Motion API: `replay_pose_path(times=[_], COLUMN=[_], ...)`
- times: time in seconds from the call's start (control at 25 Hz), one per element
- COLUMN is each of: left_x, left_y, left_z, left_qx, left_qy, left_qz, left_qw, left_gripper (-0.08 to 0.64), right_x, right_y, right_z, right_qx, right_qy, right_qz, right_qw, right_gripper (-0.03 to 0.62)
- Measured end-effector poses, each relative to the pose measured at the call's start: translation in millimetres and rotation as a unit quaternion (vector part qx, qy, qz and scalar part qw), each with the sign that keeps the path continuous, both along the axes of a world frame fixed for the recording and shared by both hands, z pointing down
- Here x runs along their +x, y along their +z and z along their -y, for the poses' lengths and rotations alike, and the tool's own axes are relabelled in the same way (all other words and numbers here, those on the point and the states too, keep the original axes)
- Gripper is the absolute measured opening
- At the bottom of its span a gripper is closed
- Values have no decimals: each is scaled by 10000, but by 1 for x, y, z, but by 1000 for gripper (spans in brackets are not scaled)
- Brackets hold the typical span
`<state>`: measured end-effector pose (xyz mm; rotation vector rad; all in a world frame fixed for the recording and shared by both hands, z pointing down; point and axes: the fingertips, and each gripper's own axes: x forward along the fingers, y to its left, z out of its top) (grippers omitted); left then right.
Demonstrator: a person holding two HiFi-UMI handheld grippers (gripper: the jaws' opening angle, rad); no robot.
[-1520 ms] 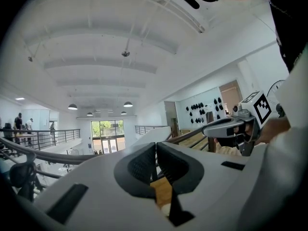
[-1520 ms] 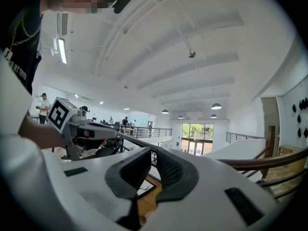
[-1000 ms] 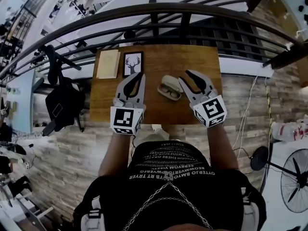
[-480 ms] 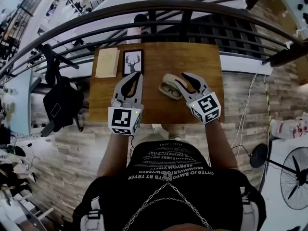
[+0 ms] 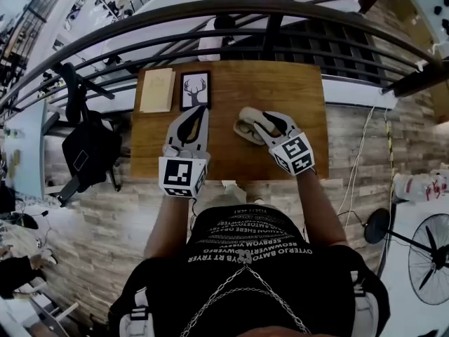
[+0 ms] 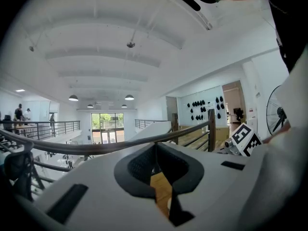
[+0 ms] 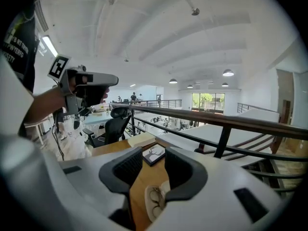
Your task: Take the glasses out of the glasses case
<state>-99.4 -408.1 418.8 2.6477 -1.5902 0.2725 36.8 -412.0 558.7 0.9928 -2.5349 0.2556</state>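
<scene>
An open cream glasses case (image 5: 245, 128) lies on the wooden table (image 5: 280, 90), right of centre. In the right gripper view the glasses (image 7: 155, 199) rest inside the case (image 7: 146, 214). My right gripper (image 5: 259, 119) hangs just over the case's right end, pointing slightly down. Its jaws (image 7: 161, 163) are opening; nothing is pinched between them, and the case shows below the gap. My left gripper (image 5: 200, 109) hovers over the table to the left of the case and apart from it. Its fingertips meet (image 6: 155, 147) with nothing held.
A framed antler picture (image 5: 194, 91) and a pale notebook (image 5: 157, 90) lie at the table's far left. A dark railing (image 5: 224, 20) runs behind the table. A black bag (image 5: 88, 153) hangs at the left, and a fan (image 5: 431, 262) stands at the right.
My right gripper has sunk and slid left, from beside the case to over its right end, with its jaws wider. The left gripper has hardly moved.
</scene>
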Motion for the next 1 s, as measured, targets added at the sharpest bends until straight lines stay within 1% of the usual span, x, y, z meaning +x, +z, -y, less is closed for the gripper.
replay_pose_path(times=[0.28,0.6,0.8,1.0], left_x=[-5,-7,-3,-1], left_y=[0,1,1,1], left_z=[0,-1,-1,5], left_qx=[18,2,-46,-34], left_qy=[-28,-50,-34,-35], left_qz=[-5,29,47,46], left_qw=[10000,10000,10000,10000], left_gripper=[34,34,34,32], right_x=[-1,1,3,2], right_y=[39,89,115,142], right_z=[1,4,4,7], right_qx=[-135,-638,-742,-936], right_qy=[-46,-10,-104,-173], right_qz=[-127,-221,-567,-729], right_qw=[9998,9977,9956,9928], right_gripper=[143,149,149,149])
